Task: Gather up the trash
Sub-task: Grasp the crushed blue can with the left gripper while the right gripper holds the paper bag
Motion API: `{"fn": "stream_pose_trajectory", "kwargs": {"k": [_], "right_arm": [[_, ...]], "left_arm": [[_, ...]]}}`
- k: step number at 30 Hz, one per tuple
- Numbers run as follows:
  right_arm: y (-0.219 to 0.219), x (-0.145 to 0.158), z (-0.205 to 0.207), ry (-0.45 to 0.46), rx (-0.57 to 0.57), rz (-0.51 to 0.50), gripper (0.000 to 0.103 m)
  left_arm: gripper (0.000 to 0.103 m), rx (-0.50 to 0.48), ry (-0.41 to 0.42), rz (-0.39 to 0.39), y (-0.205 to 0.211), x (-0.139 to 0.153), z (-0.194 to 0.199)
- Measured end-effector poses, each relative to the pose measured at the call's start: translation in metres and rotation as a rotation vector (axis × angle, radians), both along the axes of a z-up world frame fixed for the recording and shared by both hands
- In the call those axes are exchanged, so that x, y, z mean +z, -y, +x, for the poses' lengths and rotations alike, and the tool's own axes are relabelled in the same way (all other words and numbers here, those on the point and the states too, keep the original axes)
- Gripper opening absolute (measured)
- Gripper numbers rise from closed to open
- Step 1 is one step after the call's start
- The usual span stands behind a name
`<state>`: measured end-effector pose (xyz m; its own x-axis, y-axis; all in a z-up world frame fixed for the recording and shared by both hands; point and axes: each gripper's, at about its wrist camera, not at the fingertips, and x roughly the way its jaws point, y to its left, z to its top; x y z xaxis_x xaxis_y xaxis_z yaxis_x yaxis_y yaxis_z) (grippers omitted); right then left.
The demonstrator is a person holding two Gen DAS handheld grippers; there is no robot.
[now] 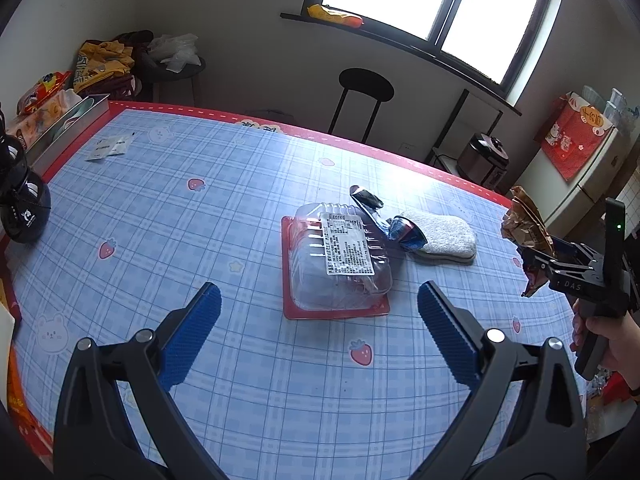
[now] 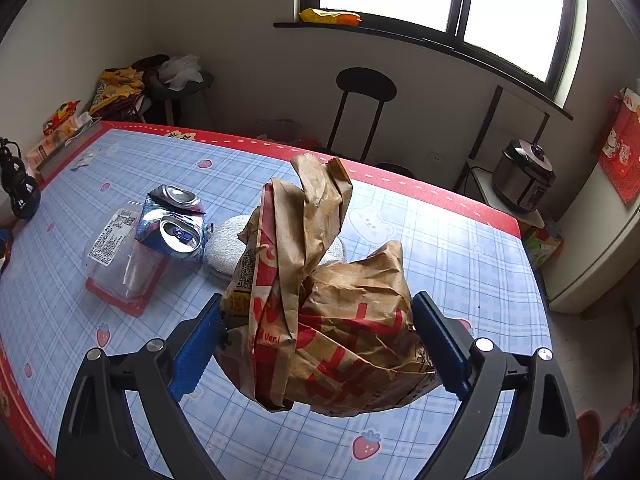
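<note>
A crumpled brown paper bag (image 2: 320,308) printed in red is pinched between the blue pads of the right gripper (image 2: 316,344), held up above the desk (image 2: 460,240) near its right side; in the left wrist view the same bag (image 1: 526,228) sticks out of that gripper (image 1: 536,264), with a hand (image 1: 612,340) on the handle below. Behind the bag, a crushed silver and blue can (image 2: 174,224) lies on the desk, touching a clear plastic clamshell box (image 1: 340,256) with a white printed label, which rests on a red base. A white sponge pad (image 1: 440,236) lies just beside the can on its other side. The left gripper (image 1: 320,312) hangs over the blue checked cloth, spread wide and holding nothing, its fingers pointing at the clamshell box. A small white sachet (image 1: 110,147) lies well apart, near the far left corner of the desk.
</note>
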<state>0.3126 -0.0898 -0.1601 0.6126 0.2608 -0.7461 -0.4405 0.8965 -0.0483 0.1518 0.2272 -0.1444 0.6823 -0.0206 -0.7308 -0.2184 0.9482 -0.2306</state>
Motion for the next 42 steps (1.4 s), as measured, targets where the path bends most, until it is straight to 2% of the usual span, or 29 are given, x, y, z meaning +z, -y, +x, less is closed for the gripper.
{"fn": "stream_pose_trajectory", "kwargs": {"k": [6,15,23,25,27,30,32,36,40,42], "right_arm": [[0.014,0.000,-0.021,-0.022,-0.034,0.051,0.090],[0.031,-0.005,-0.046,-0.037,-0.065,0.068,0.090],[0.043,-0.016,-0.051,-0.062,-0.085,0.074,0.090],[0.044,-0.020,-0.050,-0.069,-0.092,0.073,0.090],[0.044,-0.022,-0.049,-0.076,-0.099,0.076,0.090],[0.044,-0.023,-0.048,-0.078,-0.105,0.082,0.090],[0.045,-0.022,-0.047,-0.077,-0.107,0.086,0.090],[0.048,-0.020,-0.048,-0.070,-0.111,0.082,0.090],[0.059,-0.020,-0.048,-0.073,-0.141,0.096,0.090],[0.066,-0.021,-0.048,-0.078,-0.158,0.103,0.090]], "left_arm": [[0.096,-0.015,-0.019,-0.030,0.002,-0.009,0.012],[0.077,-0.109,-0.067,-0.061,0.027,-0.026,0.069],[0.078,0.010,-0.137,-0.182,-0.007,-0.063,0.078],[0.078,0.022,-0.144,-0.190,-0.013,-0.067,0.079],[0.078,0.006,-0.134,-0.201,-0.012,-0.064,0.083],[0.075,-0.069,-0.102,-0.207,0.006,-0.055,0.095],[0.074,-0.137,-0.093,-0.162,0.027,-0.049,0.107],[0.074,-0.281,-0.090,0.011,0.072,-0.045,0.129],[0.074,-0.408,-0.124,0.193,0.099,-0.056,0.143],[0.072,-0.448,-0.139,0.250,0.104,-0.062,0.149]]}}
